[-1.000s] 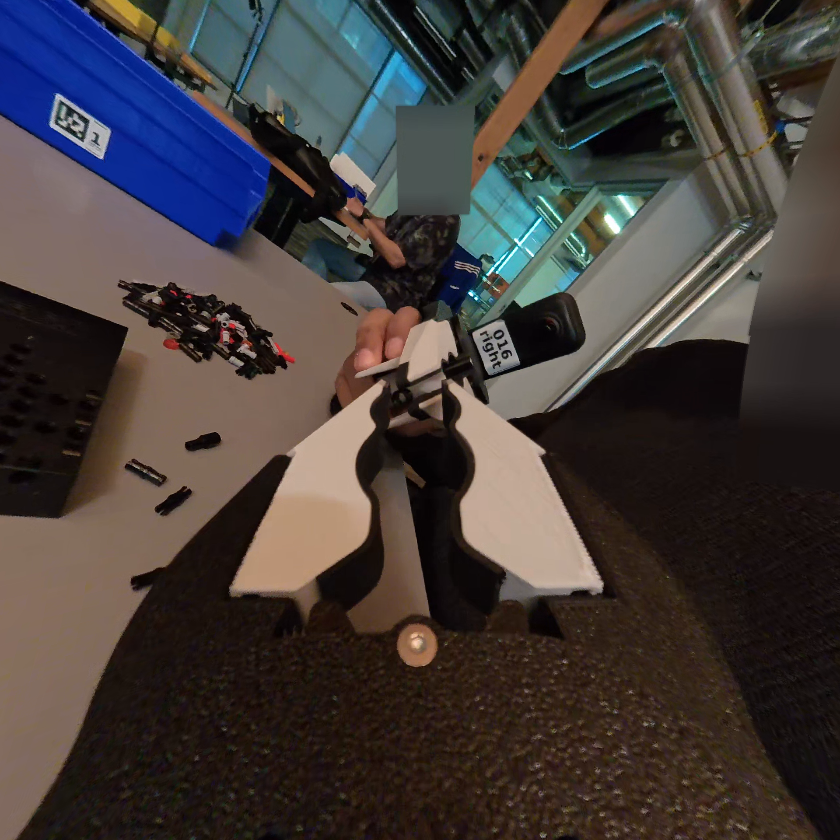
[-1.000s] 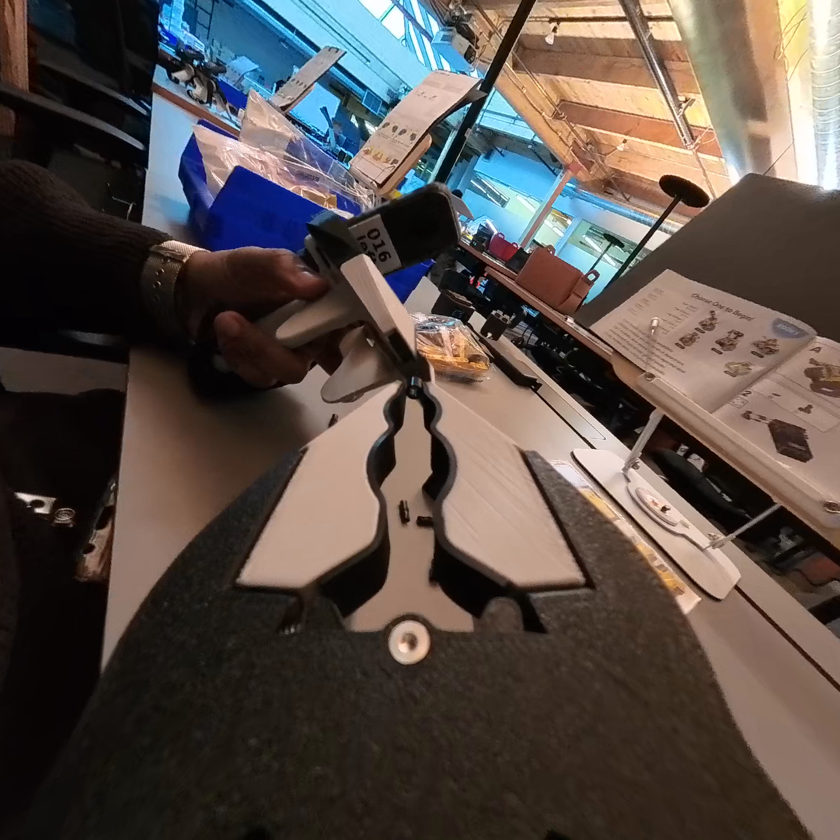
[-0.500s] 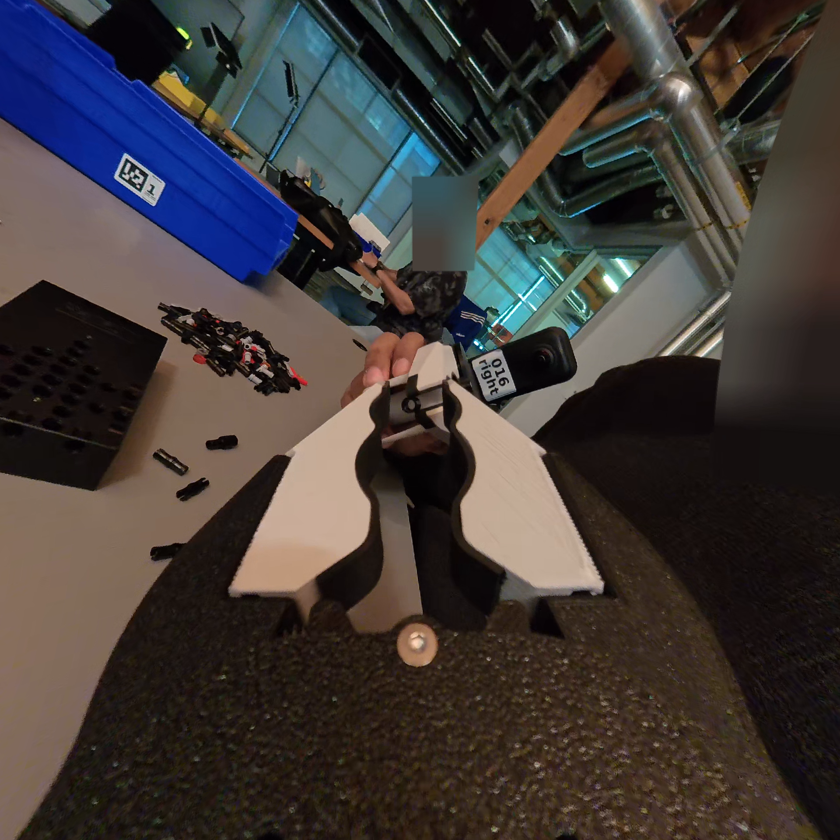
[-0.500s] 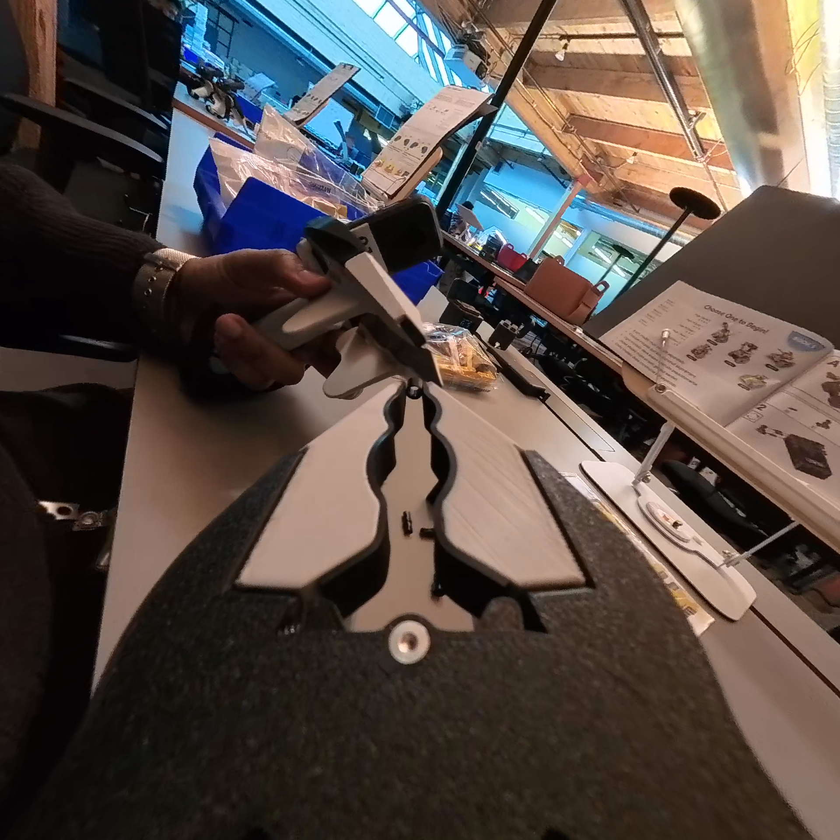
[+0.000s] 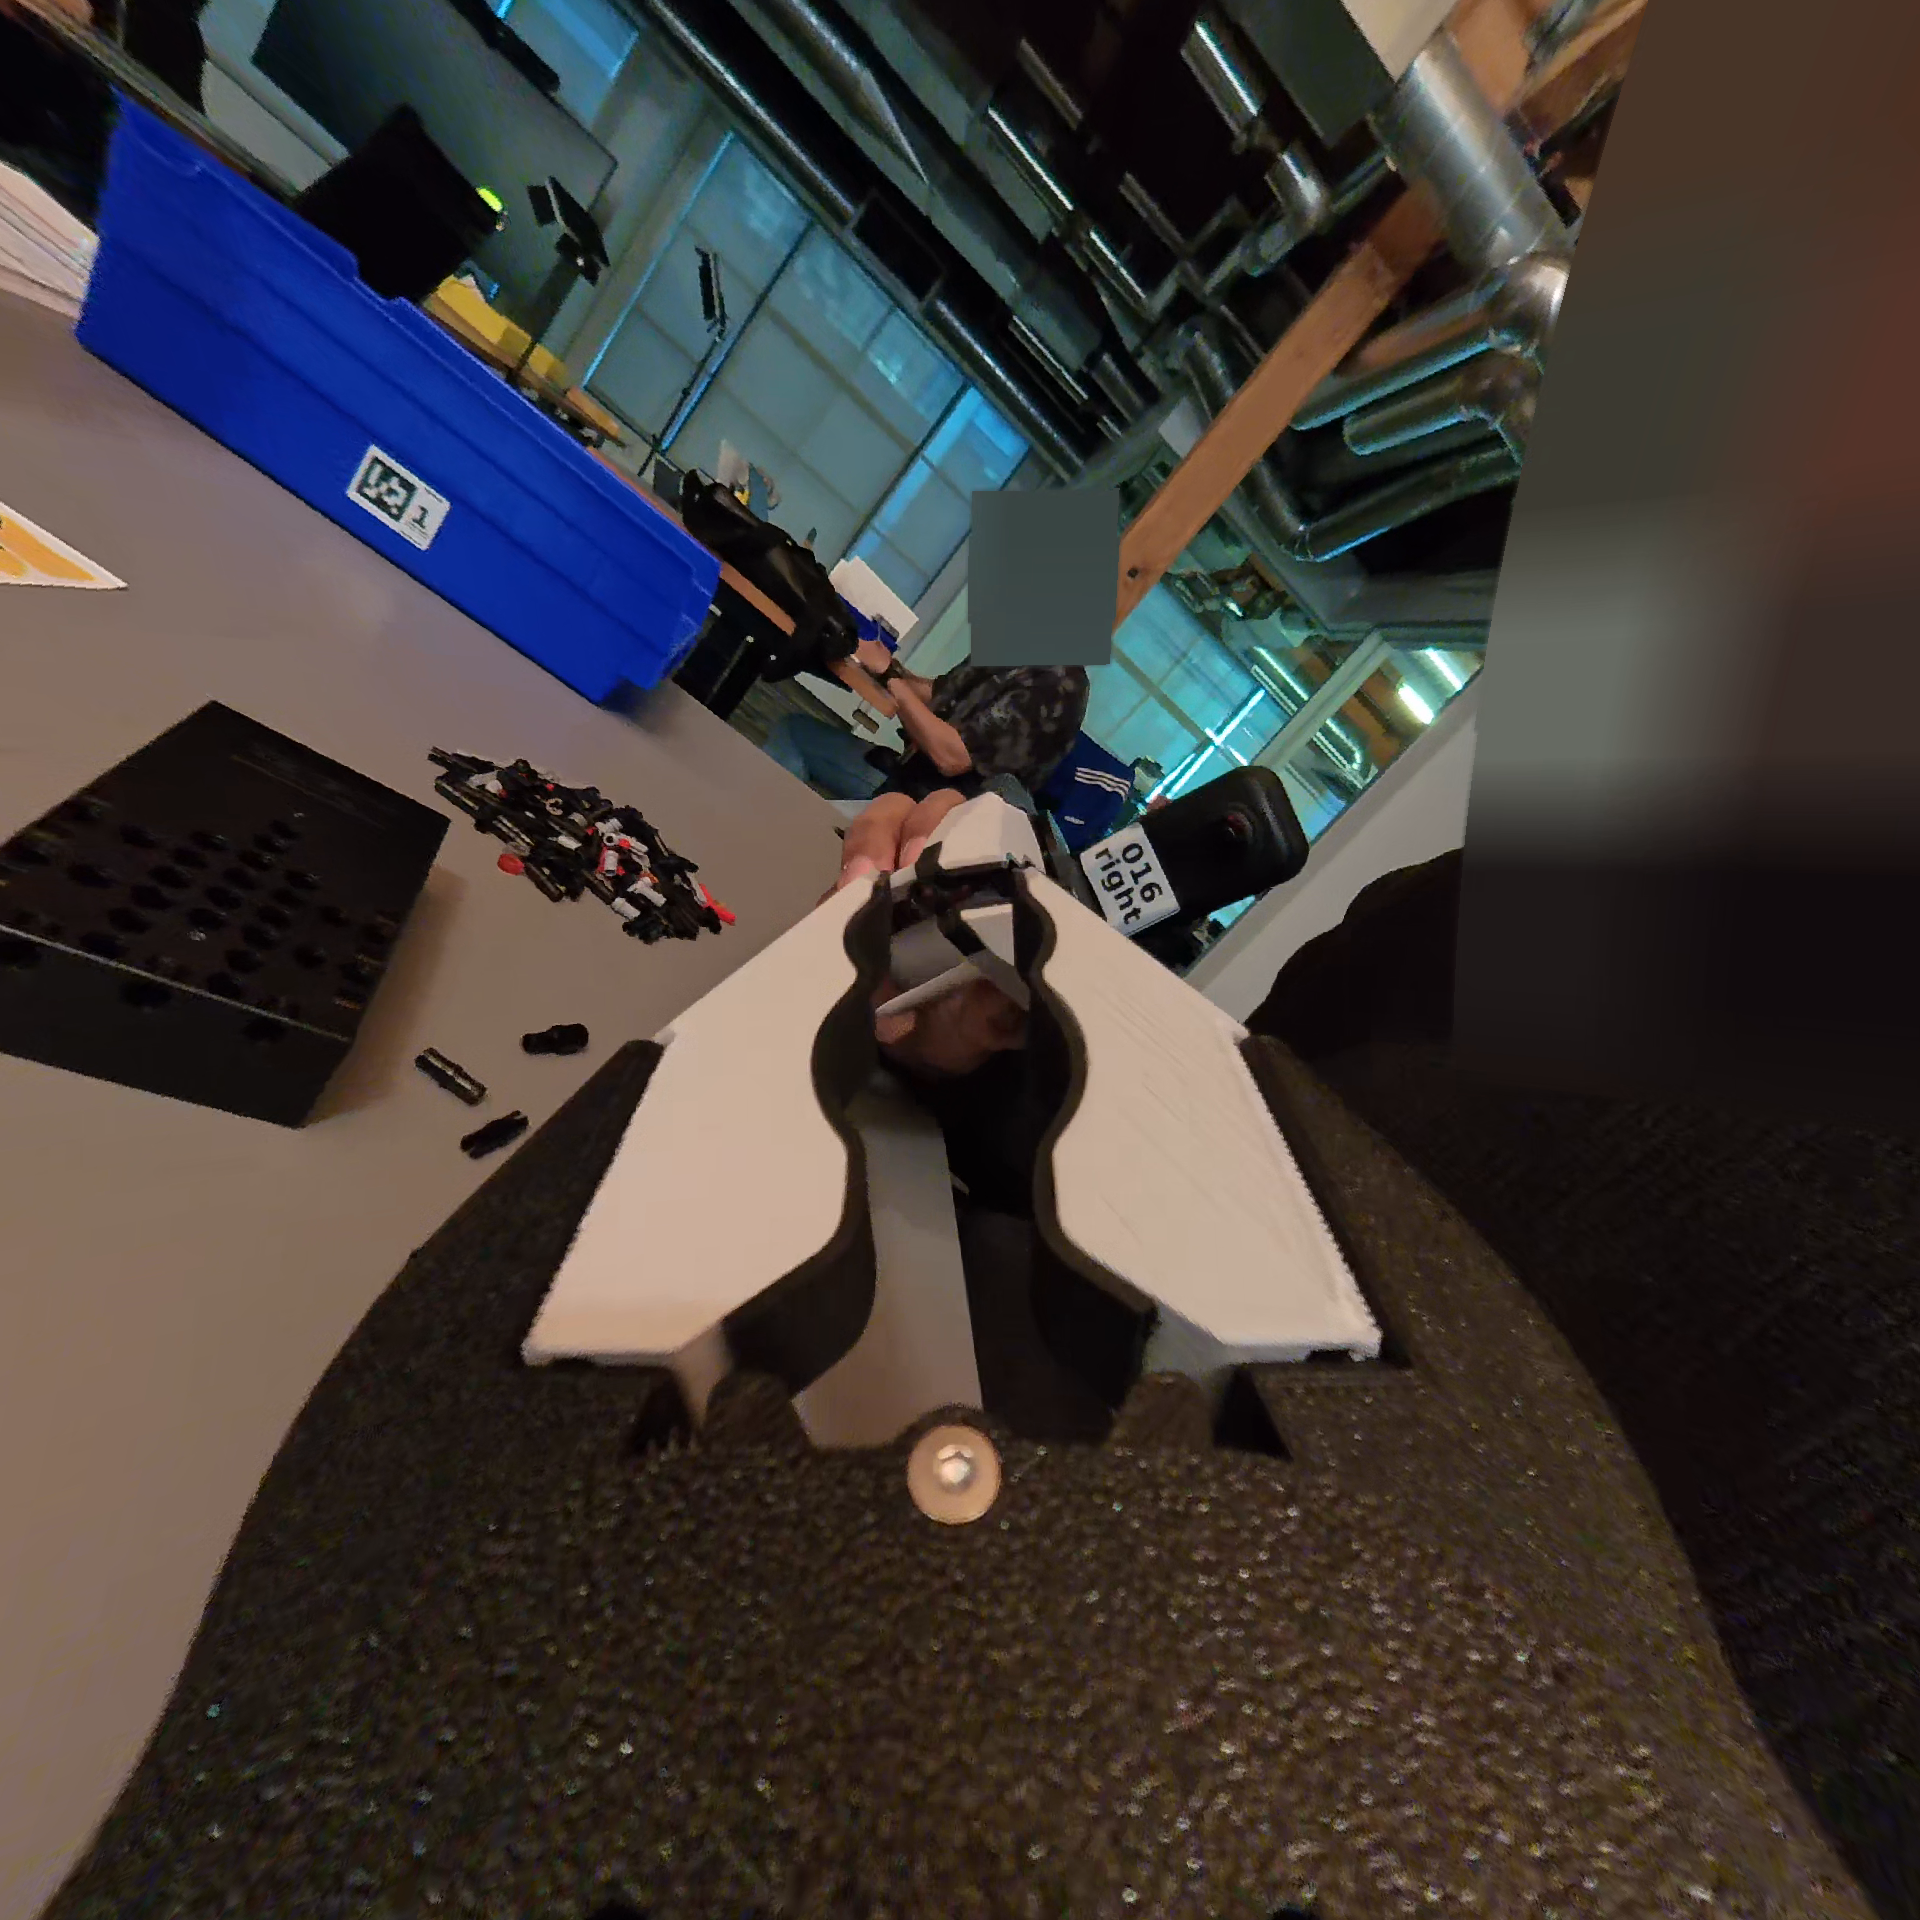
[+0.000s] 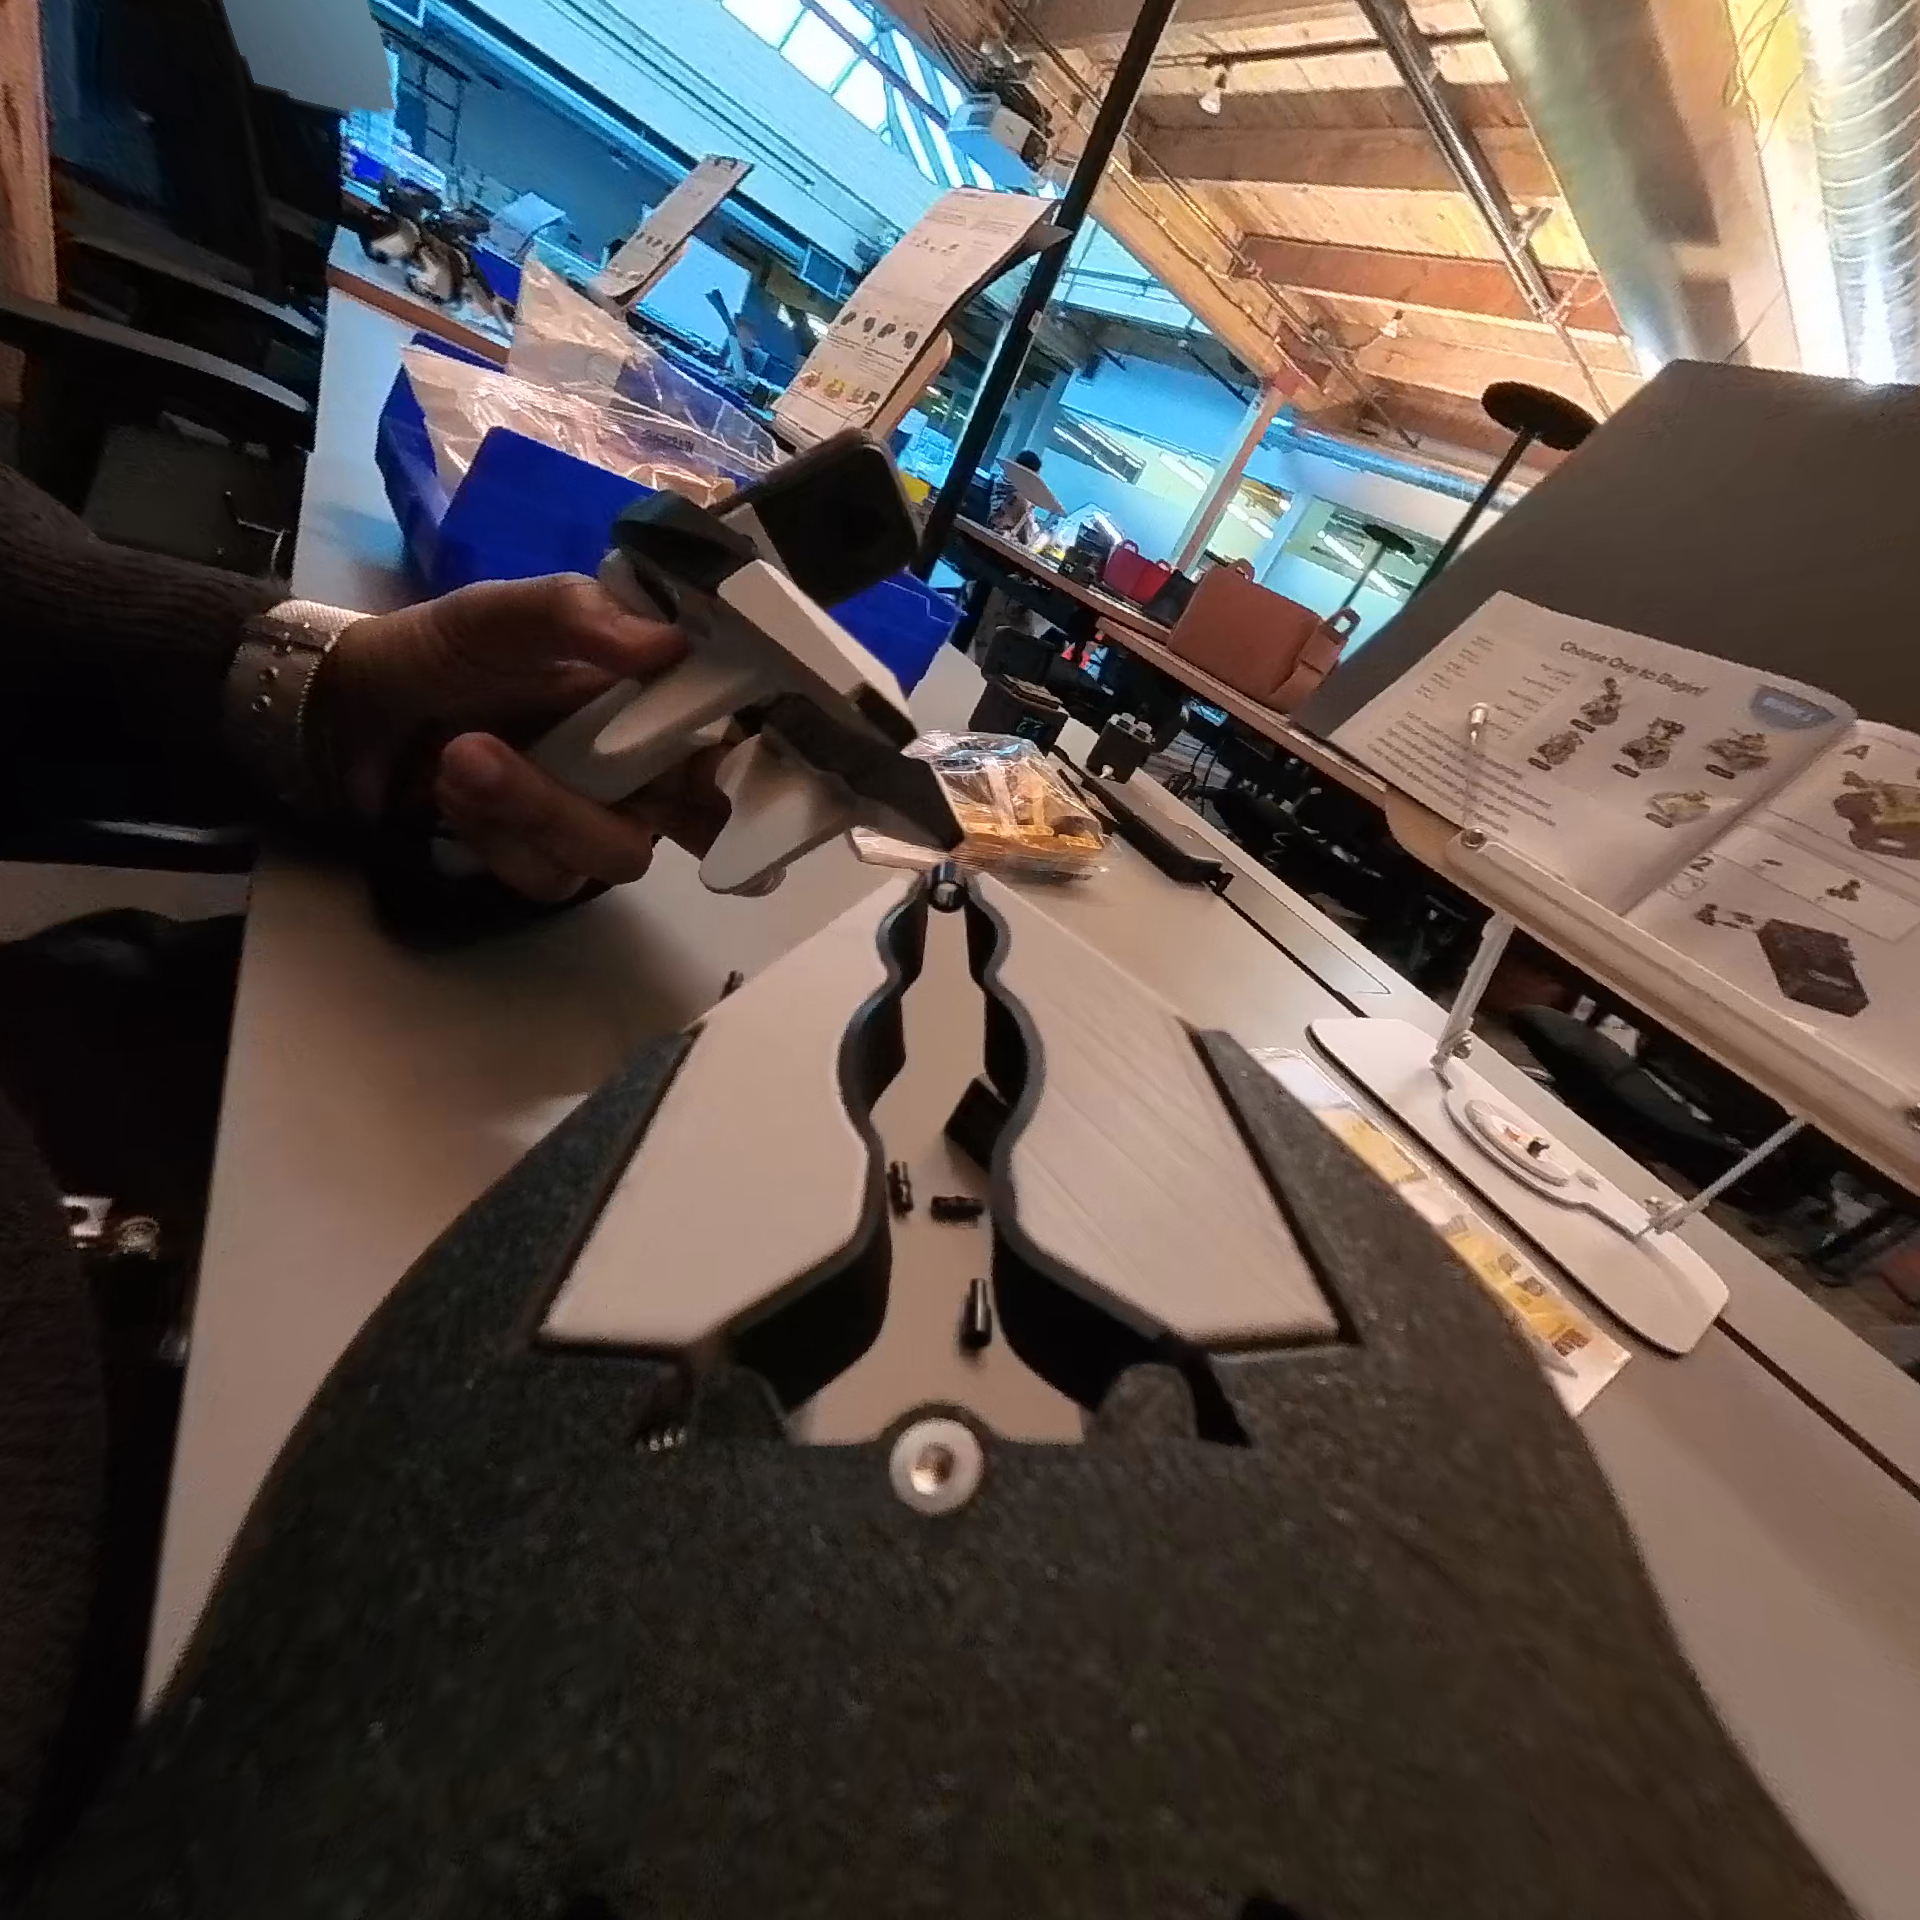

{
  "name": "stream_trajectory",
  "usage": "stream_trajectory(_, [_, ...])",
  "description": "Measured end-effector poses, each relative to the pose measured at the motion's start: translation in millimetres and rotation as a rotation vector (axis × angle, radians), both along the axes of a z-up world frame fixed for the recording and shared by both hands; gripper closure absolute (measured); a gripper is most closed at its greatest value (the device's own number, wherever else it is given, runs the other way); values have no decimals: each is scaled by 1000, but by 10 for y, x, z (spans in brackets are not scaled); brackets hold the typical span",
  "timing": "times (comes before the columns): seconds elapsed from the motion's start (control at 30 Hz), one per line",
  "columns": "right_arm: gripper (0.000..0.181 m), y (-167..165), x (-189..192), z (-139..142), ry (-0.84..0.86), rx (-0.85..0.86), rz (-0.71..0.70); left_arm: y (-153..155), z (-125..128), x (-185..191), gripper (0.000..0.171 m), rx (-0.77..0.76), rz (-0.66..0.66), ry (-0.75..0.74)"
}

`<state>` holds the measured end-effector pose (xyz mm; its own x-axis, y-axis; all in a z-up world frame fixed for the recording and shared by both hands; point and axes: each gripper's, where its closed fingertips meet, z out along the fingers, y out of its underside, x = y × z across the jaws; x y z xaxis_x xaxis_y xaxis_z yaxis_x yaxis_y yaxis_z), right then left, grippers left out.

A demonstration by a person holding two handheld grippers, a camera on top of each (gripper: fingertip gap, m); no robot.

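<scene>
My two grippers meet tip to tip above a grey table (image 6: 416, 1039). My right gripper (image 6: 945, 906) is shut on a small black pin (image 6: 945, 891), which sticks up between its tips. My left gripper (image 6: 940, 836), held in a hand (image 6: 499, 707), points down with its tip just above that pin. In the left wrist view my left gripper (image 5: 956, 894) has its jaws a narrow gap apart with nothing between them. The right gripper's white nose and its black camera (image 5: 1236, 831) show through and behind that gap.
A black block with holes (image 5: 187, 894), a pile of black and red pins (image 5: 582, 842), loose pins (image 5: 556, 1037) and a blue bin (image 5: 364, 416) lie left. A clear bag of tan parts (image 6: 1008, 800) and a booklet on a stand (image 6: 1610, 748) lie right. A person (image 5: 1008, 707) sits beyond the table. My two grippers' fingertips are within a few centimetres of each other.
The left wrist view has swung so the block, pin pile and blue bin show more fully. The left gripper's tip now sits slightly above the right gripper's pin. Both jaws are unchanged.
</scene>
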<state>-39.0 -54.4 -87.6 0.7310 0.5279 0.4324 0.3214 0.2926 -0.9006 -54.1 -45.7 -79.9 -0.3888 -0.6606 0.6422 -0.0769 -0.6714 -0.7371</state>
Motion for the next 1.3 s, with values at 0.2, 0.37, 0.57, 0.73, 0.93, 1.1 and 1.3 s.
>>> stream_trajectory(0.2, [174, -3, 69, 47, 39, 4, -10, 12, 0, 65, 149, 24, 1, 9])
stream_trajectory(0.37, [175, -9, 110, 62, 59, 2, -20, 9, -34, 113, 149, 25, -8, 33])
stream_trajectory(0.57, [174, -22, 93, 48, 53, -1, -13, -186, -30, 102, 149, -113, -188, 31])
stream_trajectory(0.73, [174, -92, -19, 6, -11, 25, 22, -191, -95, 134, 148, -118, -186, 67])
stream_trajectory(0.93, [175, -115, -62, -19, -49, 45, 20, -209, -123, 142, 149, -133, -205, 83])
stream_trajectory(1.1, [175, -129, -54, -9, -47, 52, 20, -217, -130, 148, 150, -138, -216, 88])
stream_trajectory(1.3, [175, -104, -28, -32, -66, 53, -4, -225, -147, 175, 165, -178, -256, 105])
